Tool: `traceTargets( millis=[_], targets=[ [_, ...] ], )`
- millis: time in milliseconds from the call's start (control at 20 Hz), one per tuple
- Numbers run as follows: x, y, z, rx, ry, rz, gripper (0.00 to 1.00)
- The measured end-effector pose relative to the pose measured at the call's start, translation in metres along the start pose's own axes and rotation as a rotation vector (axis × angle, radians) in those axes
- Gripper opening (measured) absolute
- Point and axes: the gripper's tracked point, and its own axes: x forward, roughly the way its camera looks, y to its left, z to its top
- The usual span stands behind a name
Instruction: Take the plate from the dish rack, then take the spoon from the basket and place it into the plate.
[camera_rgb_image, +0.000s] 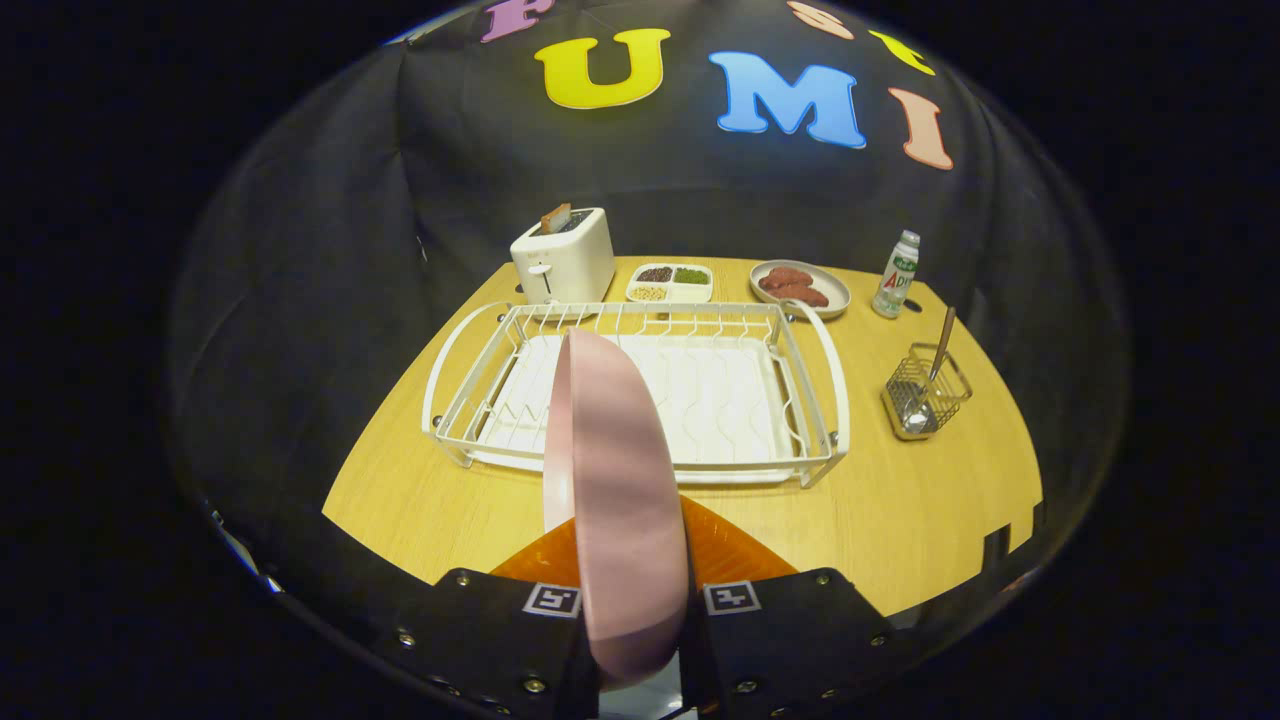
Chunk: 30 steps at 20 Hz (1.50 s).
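Up front, the hand-held gripper (637, 640) is clamped on a pink plate (620, 500), one finger pressing each face, so the plate stands on edge between them and rises ahead of them over the near side of the counter (900, 510). Under the plate, at the counter's near edge, an orange mat (725, 550) shows on either side of it. Beyond the plate sits a white wire rack (640, 390) on a white ribbed drip tray (710, 400), taking up the middle of the counter; its slots hold nothing. Toward the right edge stands a small wire basket (925, 390) with a spoon (935, 365) in it, bowl down on the basket's floor and handle leaning up and out past the rim. At the far left corner is a white toaster (563, 262) with a slice of toast (556, 217) sticking out of its slot. Just right of it, along the far edge, lies a white divided dish (670, 283) with dark grains in one compartment, green ones in another and pale ones in a third. Further right along that edge, a round grey dish (800, 287) carries a few reddish-brown sausages (792, 284). Near the far right corner a small white bottle (896, 274) with a green label stands upright, apart from the basket.
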Motion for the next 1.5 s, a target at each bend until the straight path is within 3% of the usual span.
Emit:
traceTargets(
  millis=[150,400,800,950,1150,1500],
  targets=[
    [0.014,0.000,-0.034,0.105,0.035,0.062,0.29],
    [0.032,-0.006,-0.078,0.190,0.114,0.095,0.29],
    [0.064,0.006,-0.100,0.582,0.189,0.288,0.29],
    [0.073,0.014,-0.107,0.669,0.216,0.353,0.29],
    [0.082,0.017,-0.112,0.717,0.238,0.408,0.30],
    [0.083,0.015,-0.110,0.591,0.240,0.368,0.42]
  ],
)
